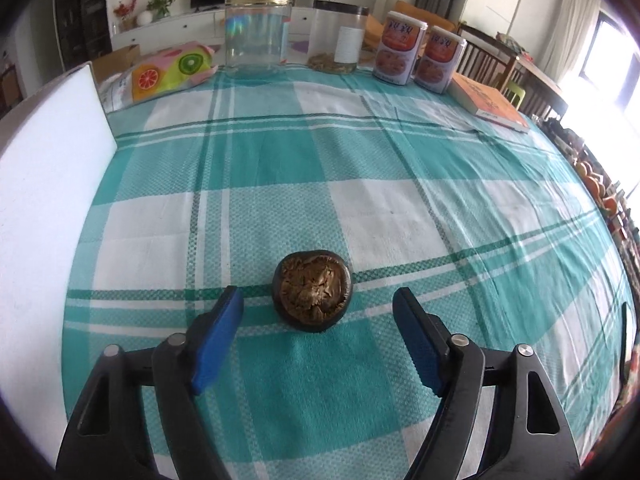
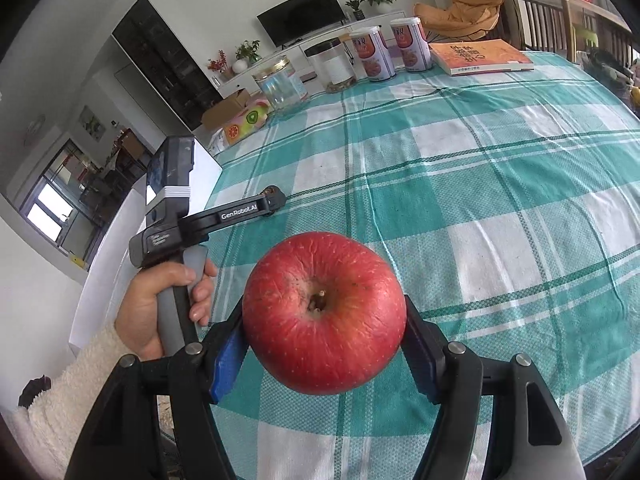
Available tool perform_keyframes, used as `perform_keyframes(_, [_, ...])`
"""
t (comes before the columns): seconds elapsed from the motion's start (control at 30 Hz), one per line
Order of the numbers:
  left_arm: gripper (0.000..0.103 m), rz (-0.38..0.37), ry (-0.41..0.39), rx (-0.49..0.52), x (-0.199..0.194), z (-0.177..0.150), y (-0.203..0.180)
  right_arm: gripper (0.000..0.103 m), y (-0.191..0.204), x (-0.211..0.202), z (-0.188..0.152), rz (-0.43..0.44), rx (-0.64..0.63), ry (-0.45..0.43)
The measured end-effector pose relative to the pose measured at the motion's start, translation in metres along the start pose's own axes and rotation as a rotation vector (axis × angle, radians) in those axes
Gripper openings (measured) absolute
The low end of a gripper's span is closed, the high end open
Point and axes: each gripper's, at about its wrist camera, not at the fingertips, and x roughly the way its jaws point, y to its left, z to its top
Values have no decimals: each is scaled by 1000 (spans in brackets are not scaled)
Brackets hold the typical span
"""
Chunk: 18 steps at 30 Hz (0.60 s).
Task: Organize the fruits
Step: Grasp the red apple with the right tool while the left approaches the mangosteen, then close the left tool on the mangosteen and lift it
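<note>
A dark brown, wrinkled fruit (image 1: 312,292) lies on the teal checked tablecloth (image 1: 360,168). My left gripper (image 1: 318,294) stands open around it, a blue pad on either side with a gap to each. In the right wrist view a hand (image 2: 160,308) holds that left gripper (image 2: 276,200) low over the cloth at the left, and only a sliver of the brown fruit (image 2: 272,189) shows past its tip. My right gripper (image 2: 323,312) is shut on a red apple (image 2: 324,312), stem end toward the camera, lifted above the cloth.
A white board (image 1: 52,184) stands along the table's left edge. At the far edge are a fruit-print pack (image 1: 168,70), a gold-lidded clear jar (image 1: 258,32), a black-lidded jar (image 1: 338,38), two cans (image 1: 400,52) and an orange book (image 1: 490,102).
</note>
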Motion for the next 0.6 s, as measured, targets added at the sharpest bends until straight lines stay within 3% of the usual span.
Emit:
perform_keyframes(0.03, [44,14,13,13,5,0,-1,69,-1,0,0,-7,-3,-2])
perform_keyframes(0.13, [43,-6,-10,-2,-12,-6,2,69,-2,0,2,-21,-15,2])
perform_keyframes(0.27, [43,-194,-65,-87,-104,-27,14,69,18,1,9,-8,-65,14])
perform_keyframes(0.33, [43,-312,-88,-143,-163,-42,32,69,43,3,16,27,-110,23])
perform_keyframes(0.4, [43,-385,-105,-200,-217,-57,61,69,78,7,25,83,-167,32])
perform_keyframes(0.5, [44,-336,-156,-260,-280,-72,116,69,146,17,35,180,-278,60])
perform_keyframes(0.6, [44,-193,-158,-335,-303,-75,181,69,219,42,40,288,-381,127])
